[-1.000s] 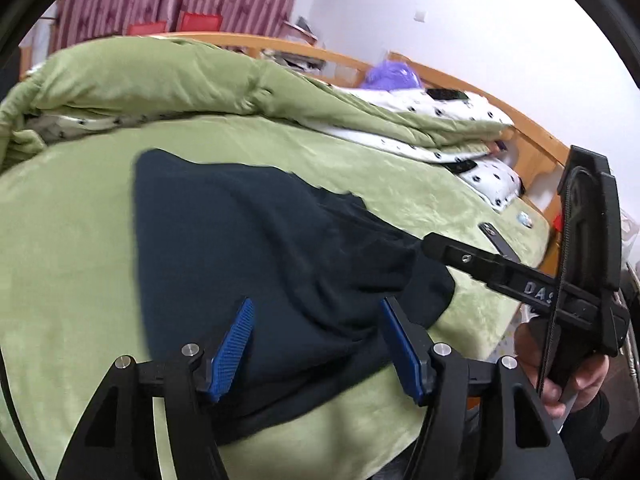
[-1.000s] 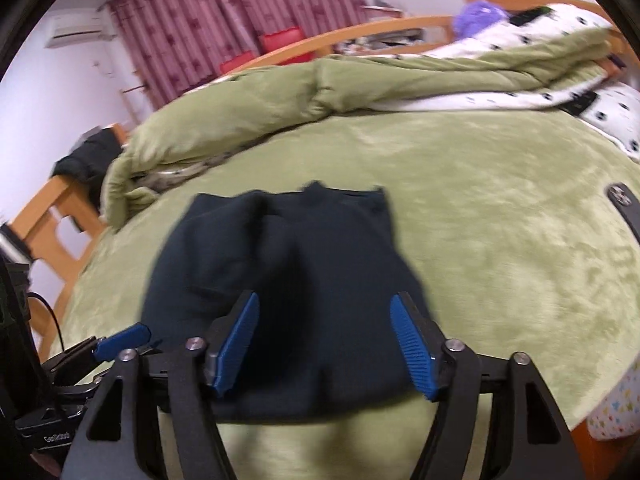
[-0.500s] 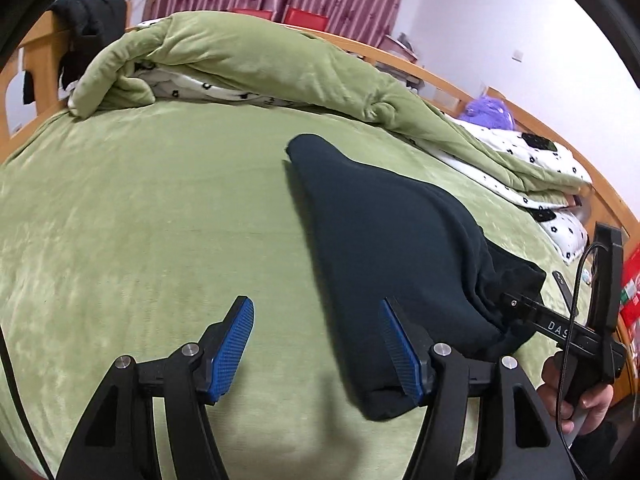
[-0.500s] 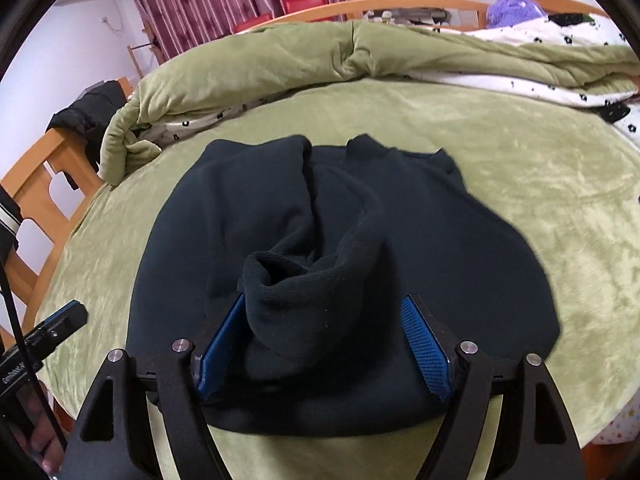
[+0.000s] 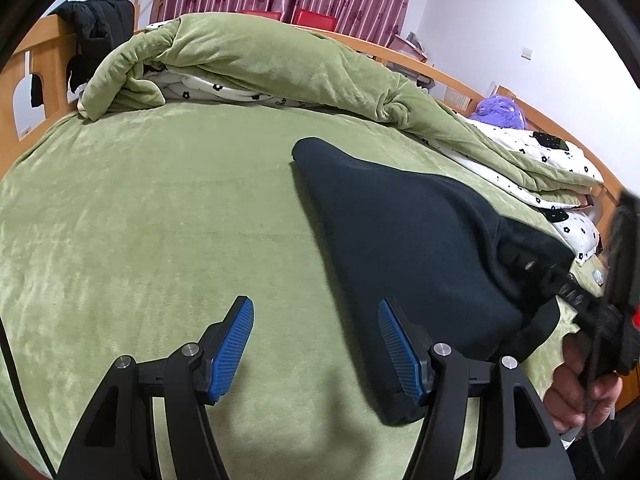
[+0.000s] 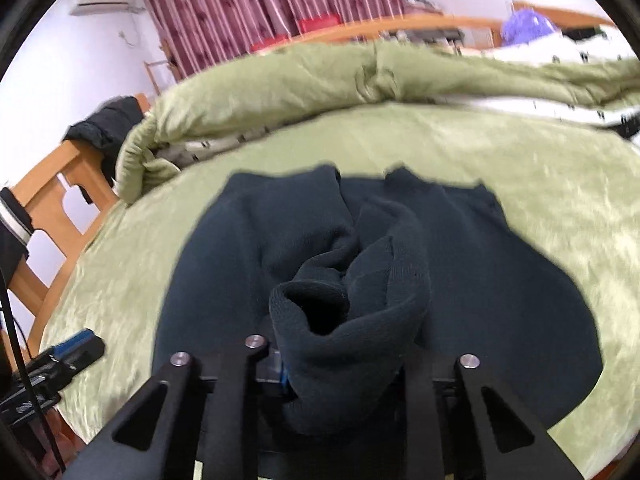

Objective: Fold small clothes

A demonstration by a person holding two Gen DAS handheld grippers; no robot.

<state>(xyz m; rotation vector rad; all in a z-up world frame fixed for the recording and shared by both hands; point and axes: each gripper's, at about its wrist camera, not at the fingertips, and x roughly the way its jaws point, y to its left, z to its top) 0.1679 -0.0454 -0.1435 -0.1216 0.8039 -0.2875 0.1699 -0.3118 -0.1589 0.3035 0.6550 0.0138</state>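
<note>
A dark navy sweater [image 5: 404, 240] lies on the green bed cover [image 5: 160, 220]. In the right wrist view the sweater [image 6: 500, 280] is spread flat, with a bunched sleeve cuff [image 6: 352, 300] raised in the middle. My right gripper [image 6: 344, 372] is shut on that cuff; its pads are hidden by the cloth. It also shows in the left wrist view [image 5: 532, 268] at the sweater's right side. My left gripper [image 5: 316, 348] is open and empty, just left of the sweater's near edge. It shows in the right wrist view [image 6: 76, 344] at the lower left.
A rolled green duvet [image 5: 260, 64] with white spotted lining lies along the far side of the bed. A wooden bed frame [image 6: 52, 200] with a black garment [image 5: 96, 32] over it stands at the left. A purple plush toy [image 5: 500, 112] sits far right.
My right gripper has closed on the sweater's bunched cuff, which was between its open pads. My left gripper has swung further left, off the sweater, and stays open.
</note>
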